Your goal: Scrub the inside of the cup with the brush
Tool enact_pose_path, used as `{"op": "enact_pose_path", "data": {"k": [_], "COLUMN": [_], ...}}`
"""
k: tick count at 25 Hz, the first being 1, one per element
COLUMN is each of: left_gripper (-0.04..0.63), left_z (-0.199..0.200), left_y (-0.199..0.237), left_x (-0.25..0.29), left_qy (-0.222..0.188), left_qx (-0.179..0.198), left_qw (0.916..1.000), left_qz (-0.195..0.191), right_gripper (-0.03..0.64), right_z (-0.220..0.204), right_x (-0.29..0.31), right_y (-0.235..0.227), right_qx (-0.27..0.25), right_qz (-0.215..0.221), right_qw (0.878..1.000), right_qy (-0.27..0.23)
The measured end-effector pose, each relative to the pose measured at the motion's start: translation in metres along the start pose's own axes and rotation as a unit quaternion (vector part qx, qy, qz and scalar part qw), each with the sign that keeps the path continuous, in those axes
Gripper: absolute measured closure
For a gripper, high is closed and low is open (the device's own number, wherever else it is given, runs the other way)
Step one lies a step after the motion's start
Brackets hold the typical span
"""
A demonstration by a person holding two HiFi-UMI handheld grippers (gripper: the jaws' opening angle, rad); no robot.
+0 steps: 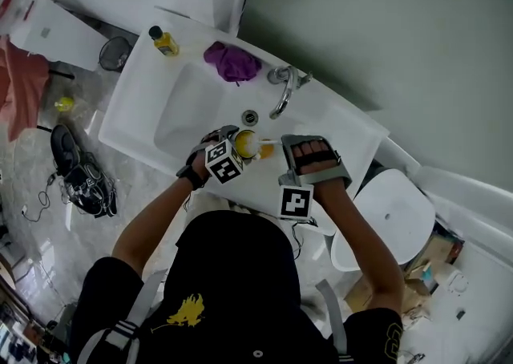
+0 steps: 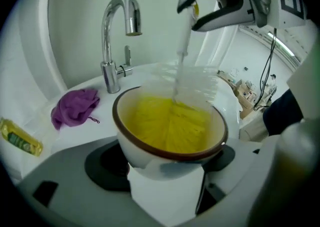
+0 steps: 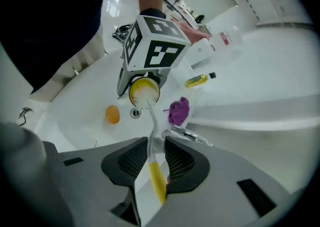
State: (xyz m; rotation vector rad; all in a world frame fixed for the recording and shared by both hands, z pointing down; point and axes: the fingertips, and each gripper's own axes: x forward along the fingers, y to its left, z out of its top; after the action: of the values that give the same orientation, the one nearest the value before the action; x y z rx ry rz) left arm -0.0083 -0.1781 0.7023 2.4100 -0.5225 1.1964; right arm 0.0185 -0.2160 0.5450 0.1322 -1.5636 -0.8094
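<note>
Left gripper view looks straight into the cup [image 2: 170, 126], white outside, brown-rimmed and yellow inside, which the left gripper [image 2: 165, 163] clamps by its sides over the sink [image 1: 180, 110]. The clear bristle head of the brush [image 2: 181, 56] sits inside it, and the right gripper [image 3: 156, 158] pinches the brush handle between its pads. A small orange thing [image 3: 112, 114] lies in the sink near the drain [image 3: 135, 113]. A purple cloth [image 2: 75, 107] lies beside the tap [image 2: 116, 36], with a yellow bottle [image 2: 20, 138] further left.

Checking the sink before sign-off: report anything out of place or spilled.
No spill shows. A yellow bottle lies on its side on the sink rim, and a small orange thing sits loose in the basin beside the drain.
</note>
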Motion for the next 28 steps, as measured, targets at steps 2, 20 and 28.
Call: {"op": "enact_pose_path", "data": {"k": [2, 20, 28], "left_gripper": [0.179, 0.179, 0.179], "left_z": [0.002, -0.005, -0.008], "left_y": [-0.008, 0.006, 0.013], "left_x": [-0.003, -0.035, -0.034], "left_qy": [0.000, -0.014, 0.011], "left_qx": [0.014, 0.005, 0.046], "left_qw": [0.9999, 0.9998, 0.9988], "left_qz": [-0.010, -0.011, 0.013], "right_gripper": [0.480, 0.499, 0.560], "right_z": [0.004, 0.030, 0.041], "right_x": [-0.003, -0.030, -0.039], "right_y": [-0.004, 0.012, 0.009], "right_qx": [-0.031, -0.091, -0.090], "right_qz": [-0.002, -0.003, 0.010], "right_qw": [0.999, 0.995, 0.994], "right_qy": [-0.004, -0.037, -0.053]}}
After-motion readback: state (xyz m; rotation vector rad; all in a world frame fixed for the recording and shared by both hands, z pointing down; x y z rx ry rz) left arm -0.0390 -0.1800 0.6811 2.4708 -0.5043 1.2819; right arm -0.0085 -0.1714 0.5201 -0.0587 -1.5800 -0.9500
